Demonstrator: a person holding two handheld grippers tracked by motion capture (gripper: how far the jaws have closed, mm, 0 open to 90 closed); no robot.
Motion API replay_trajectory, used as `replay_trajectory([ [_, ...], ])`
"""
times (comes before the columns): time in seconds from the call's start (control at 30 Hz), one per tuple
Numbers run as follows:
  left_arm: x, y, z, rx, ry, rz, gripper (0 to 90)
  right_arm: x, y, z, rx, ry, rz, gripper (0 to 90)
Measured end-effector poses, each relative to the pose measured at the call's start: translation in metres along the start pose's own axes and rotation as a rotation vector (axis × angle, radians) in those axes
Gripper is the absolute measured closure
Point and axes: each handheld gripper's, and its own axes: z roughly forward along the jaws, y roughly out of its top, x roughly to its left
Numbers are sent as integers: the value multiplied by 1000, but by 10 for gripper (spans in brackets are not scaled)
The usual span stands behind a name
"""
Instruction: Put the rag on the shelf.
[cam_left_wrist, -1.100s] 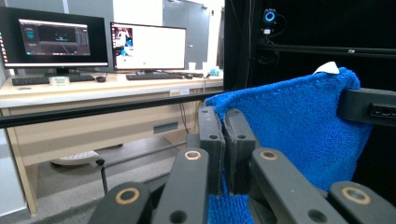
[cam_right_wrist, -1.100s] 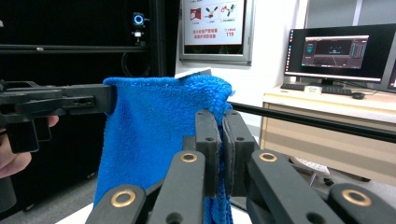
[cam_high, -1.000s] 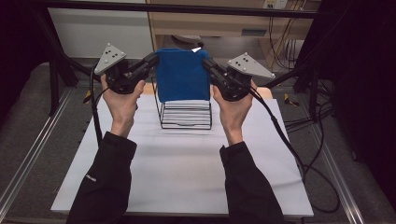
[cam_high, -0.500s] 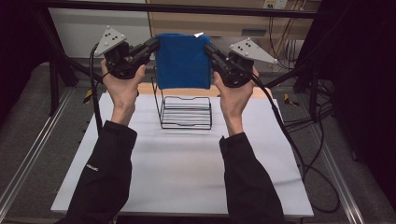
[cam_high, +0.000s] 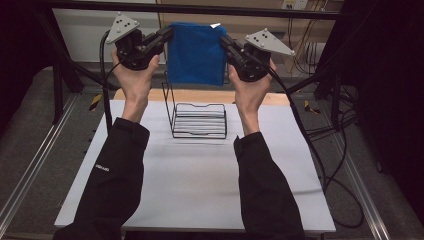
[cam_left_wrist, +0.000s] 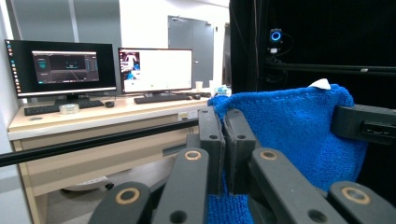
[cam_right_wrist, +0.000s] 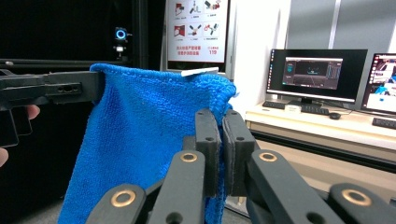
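Cloth (cam_high: 195, 52), blue and fluffy, hangs spread between the two tongs, well above the black wire rack (cam_high: 198, 120) that stands on the white table (cam_high: 200, 185). The left gripper (cam_high: 167, 36) pinches the cloth's upper corner on its side, its jaws closed tight on the fabric; in the left gripper view the terry edge (cam_left_wrist: 299, 126) bunches just past the pads. The right gripper (cam_high: 225, 42) clamps the opposite upper corner in the same way, jaws narrow on the cloth (cam_right_wrist: 154, 140). A small white label (cam_right_wrist: 200, 72) sticks up from the top hem beside the right gripper.
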Motion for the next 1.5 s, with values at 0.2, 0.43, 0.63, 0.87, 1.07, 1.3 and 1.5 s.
replay_trajectory([
  [0.2, 9, -5, 16, 11, 7, -17, 873, -10, -4, 15, 20, -8, 3, 870],
  [0.43, 22, -13, 29, 13, 5, -33, 873, -18, -4, 27, 26, -7, -8, 870],
  [0.63, 29, -24, 36, 37, 20, -43, 873, -19, -10, 35, 43, -18, -23, 870],
  [0.87, 32, -34, 37, 56, 17, -29, 873, -19, -24, 40, 68, -9, -12, 870],
  [1.07, 29, -49, 29, 69, -18, -3, 872, -20, -39, 33, 86, 3, -2, 870],
  [1.3, 25, -67, 17, 76, -70, 14, 872, -18, -53, 21, 119, 28, -10, 870],
  [1.5, 19, -72, 7, 77, -106, 30, 872, -16, -60, 8, 128, 53, 5, 867],
])
